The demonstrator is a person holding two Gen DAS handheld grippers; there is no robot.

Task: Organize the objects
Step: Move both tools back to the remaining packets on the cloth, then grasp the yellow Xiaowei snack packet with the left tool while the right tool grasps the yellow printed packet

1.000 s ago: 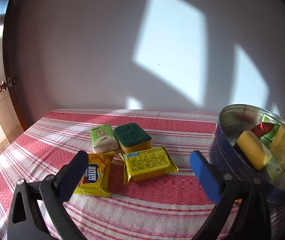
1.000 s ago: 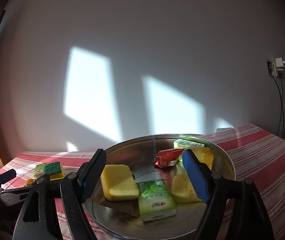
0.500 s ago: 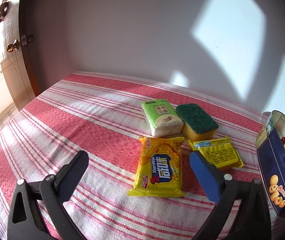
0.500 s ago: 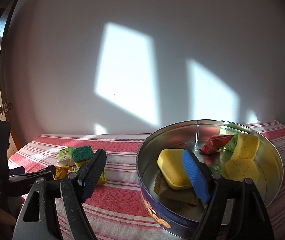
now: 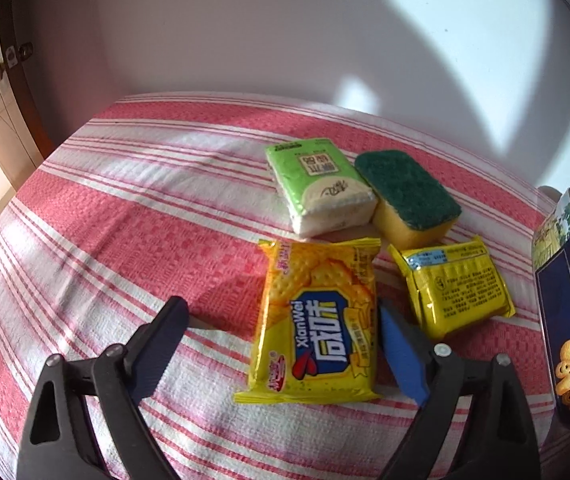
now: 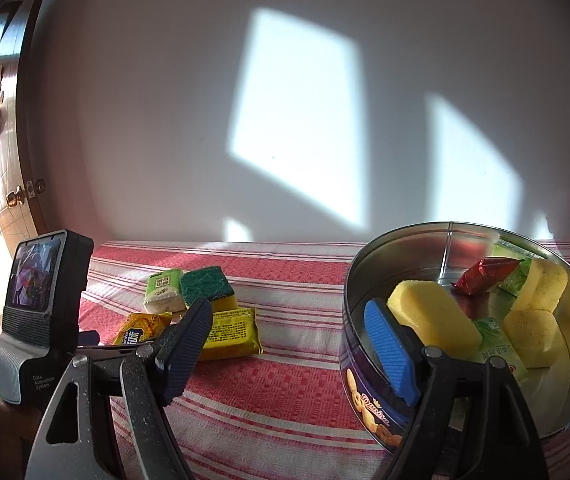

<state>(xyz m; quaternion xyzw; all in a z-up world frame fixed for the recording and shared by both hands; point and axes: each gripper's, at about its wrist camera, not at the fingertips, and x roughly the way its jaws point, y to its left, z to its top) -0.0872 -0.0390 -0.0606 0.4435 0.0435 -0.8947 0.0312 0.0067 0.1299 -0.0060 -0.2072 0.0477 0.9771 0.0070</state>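
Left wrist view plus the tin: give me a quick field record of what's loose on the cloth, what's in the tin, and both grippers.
surface: red and white striped tablecloth
loose items: cracker packet; yellow foil packet; green tissue pack; green-topped sponge
tin: round cookie tin, open
tin contents: yellow sponges, green packs, red wrapper
left gripper: jaws closing, cracker packet between them, pads not yet pressing
right gripper: open, empty, by the tin's near wall
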